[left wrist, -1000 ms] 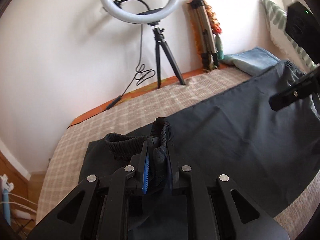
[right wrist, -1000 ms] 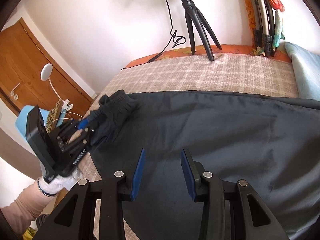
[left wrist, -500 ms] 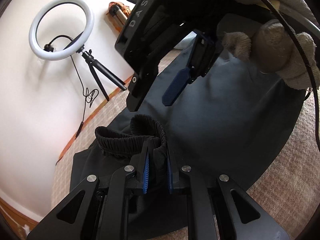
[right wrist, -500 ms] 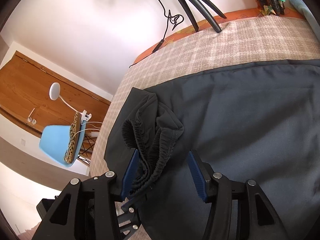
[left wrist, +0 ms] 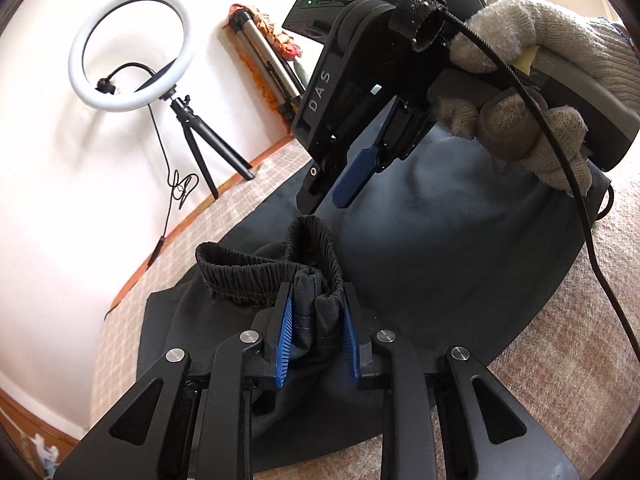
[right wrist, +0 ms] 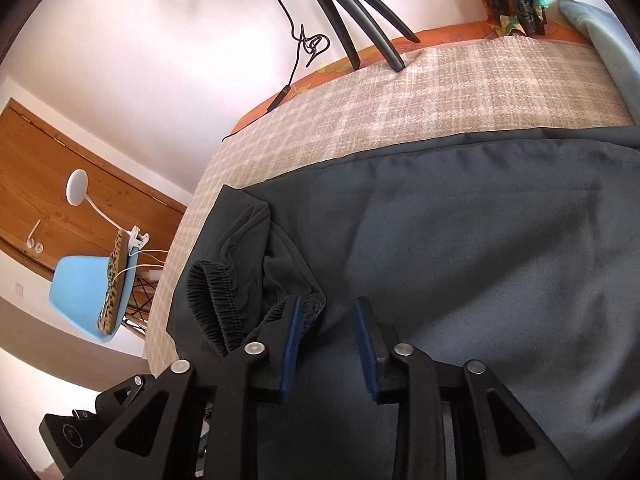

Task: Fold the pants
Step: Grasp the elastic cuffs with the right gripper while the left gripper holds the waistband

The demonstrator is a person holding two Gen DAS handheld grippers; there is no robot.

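Observation:
Dark grey pants lie spread on a checked bed cover. My left gripper is shut on a bunch of the pants' elastic waistband and holds it raised above the cloth. My right gripper is open, hovering just above the pants with the gathered waistband at its left finger. The right gripper also shows in the left wrist view, held by a gloved hand, fingers pointing down over the waistband.
A ring light on a black tripod stands at the bed's far edge by the white wall. Folded blue cloth lies at the far right. A blue chair and wooden door stand left of the bed.
My right gripper has come across from the far end of the pants to just above the waistband held by my left gripper. The left gripper has swung right, still holding.

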